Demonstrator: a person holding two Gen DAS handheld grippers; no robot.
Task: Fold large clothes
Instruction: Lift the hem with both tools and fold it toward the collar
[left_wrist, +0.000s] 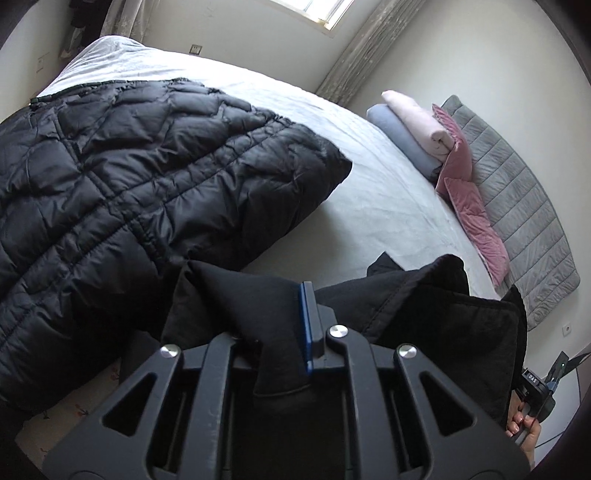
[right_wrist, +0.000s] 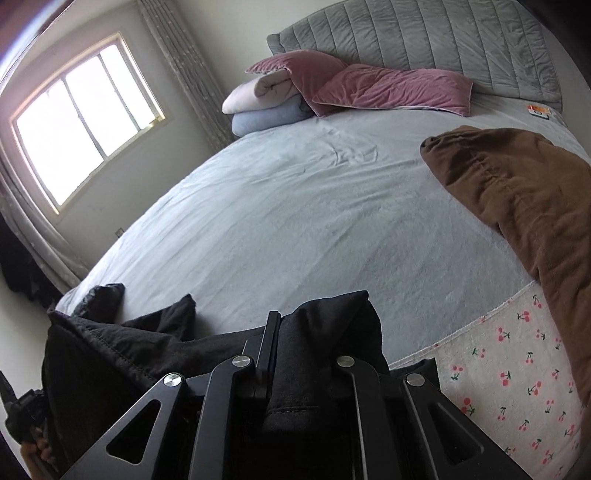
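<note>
L grip (left_wrist: 280, 325) pinching black garment (left_wrist: 424, 314) | R grip (right_wrist: 306, 354) pinching same | I hold it spread over near bed (right_wrist: 295, 206) edge, ready to lay flat

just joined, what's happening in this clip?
A person with a handheld gripper in each hand is folding clothes on a bed with a light grey sheet. The left gripper and right gripper each pinch a part of the same black fabric garment at the bed's near edge. A black quilted puffer jacket and a brown garment lie on the bed.
</note>
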